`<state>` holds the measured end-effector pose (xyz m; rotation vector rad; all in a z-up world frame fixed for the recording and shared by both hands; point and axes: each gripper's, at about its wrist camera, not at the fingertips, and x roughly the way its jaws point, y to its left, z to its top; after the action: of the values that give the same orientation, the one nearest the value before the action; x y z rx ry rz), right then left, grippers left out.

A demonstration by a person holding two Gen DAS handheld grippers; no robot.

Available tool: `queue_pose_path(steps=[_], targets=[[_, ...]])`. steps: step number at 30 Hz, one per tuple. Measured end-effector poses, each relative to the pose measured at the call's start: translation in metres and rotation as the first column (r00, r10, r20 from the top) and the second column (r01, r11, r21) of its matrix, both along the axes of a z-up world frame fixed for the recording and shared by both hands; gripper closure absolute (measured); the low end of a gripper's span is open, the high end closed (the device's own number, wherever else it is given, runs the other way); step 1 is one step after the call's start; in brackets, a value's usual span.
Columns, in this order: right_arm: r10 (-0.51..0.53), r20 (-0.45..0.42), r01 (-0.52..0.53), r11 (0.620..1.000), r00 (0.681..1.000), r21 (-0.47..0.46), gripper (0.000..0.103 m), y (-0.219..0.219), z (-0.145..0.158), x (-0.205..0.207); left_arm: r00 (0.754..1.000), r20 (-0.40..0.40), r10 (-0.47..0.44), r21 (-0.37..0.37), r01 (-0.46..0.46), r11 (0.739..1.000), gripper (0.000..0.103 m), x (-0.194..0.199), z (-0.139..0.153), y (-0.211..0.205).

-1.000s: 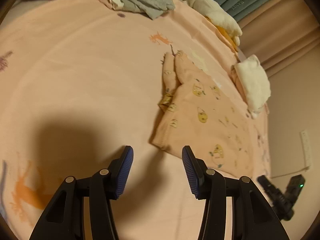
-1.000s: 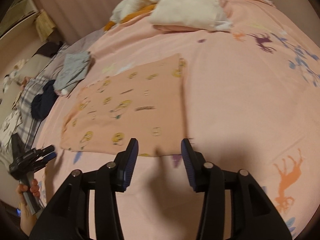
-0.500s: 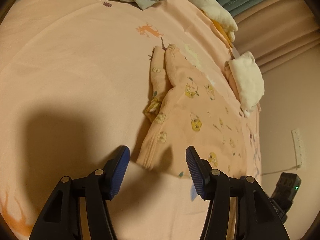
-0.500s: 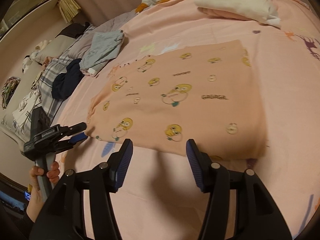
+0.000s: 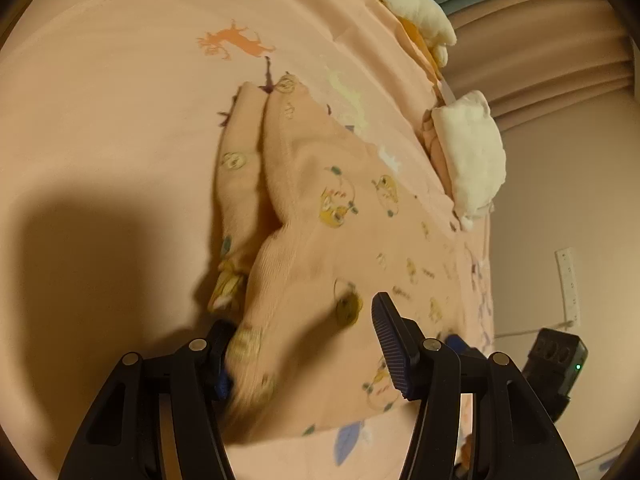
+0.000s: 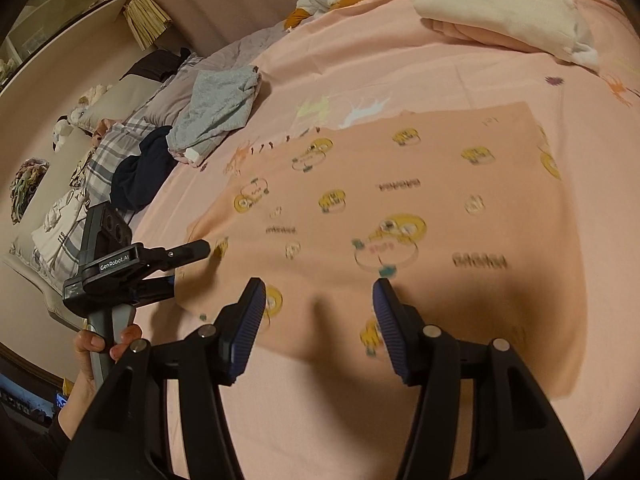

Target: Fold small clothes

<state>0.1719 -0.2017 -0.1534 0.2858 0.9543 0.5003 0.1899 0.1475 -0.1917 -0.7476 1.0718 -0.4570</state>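
shirt (image 6: 400,216) flat on bedsheet (image 5: 100,120), near hem between both claws | left gripper (image 5: 304,344) spread, straddling hem corner | right gripper (image 6: 320,320) spread over hem | bare sheet left; folded stack (image 6: 500,8) beyond far edge

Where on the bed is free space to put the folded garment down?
Bare sheet lies left of the printed garment, below the grey clothes. The far edge is crowded: white folded pile, more clothes beside it.
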Motion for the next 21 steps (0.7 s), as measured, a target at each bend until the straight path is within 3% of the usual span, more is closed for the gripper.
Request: queue_pose_path(steps=[7,9,11,13,15,18,21], targets=[[-0.004,0.010,0.004,1.000,1.000,-0.018,0.047,0.021,-0.001,0.049,1.000,0.000,0.014,0.034,-0.014,0.999,0.046,0.015,0.005,-0.014],[-0.007,0.006,0.007,0.999,1.000,-0.031,0.051,0.029,-0.002,0.064,1.000,0.010,0.015,0.073,-0.015,0.997,0.046,0.016,0.008,-0.020],[-0.007,-0.003,0.007,0.999,1.000,-0.050,0.059,0.037,-0.006,0.080,1.000,0.024,0.008,0.132,-0.011,0.991,0.051,0.017,0.011,-0.026],[-0.010,-0.017,0.009,0.998,1.000,-0.068,0.069,0.046,-0.011,0.096,0.999,0.041,-0.007,0.229,-0.002,0.973,0.068,0.016,0.015,-0.035],[-0.014,-0.034,0.011,0.996,0.999,-0.087,0.078,0.053,-0.017,0.109,0.998,0.052,-0.023,0.295,0.007,0.956,0.074,0.015,0.017,-0.041],[-0.031,-0.068,0.022,0.991,0.997,-0.129,0.092,0.058,-0.030,0.123,0.998,0.061,-0.033,0.331,0.011,0.944,0.078,0.014,0.018,-0.043],[-0.038,-0.094,0.027,0.993,0.995,-0.112,0.096,0.052,-0.029,0.129,0.997,0.065,-0.031,0.349,0.007,0.937,0.080,0.013,0.019,-0.045]])
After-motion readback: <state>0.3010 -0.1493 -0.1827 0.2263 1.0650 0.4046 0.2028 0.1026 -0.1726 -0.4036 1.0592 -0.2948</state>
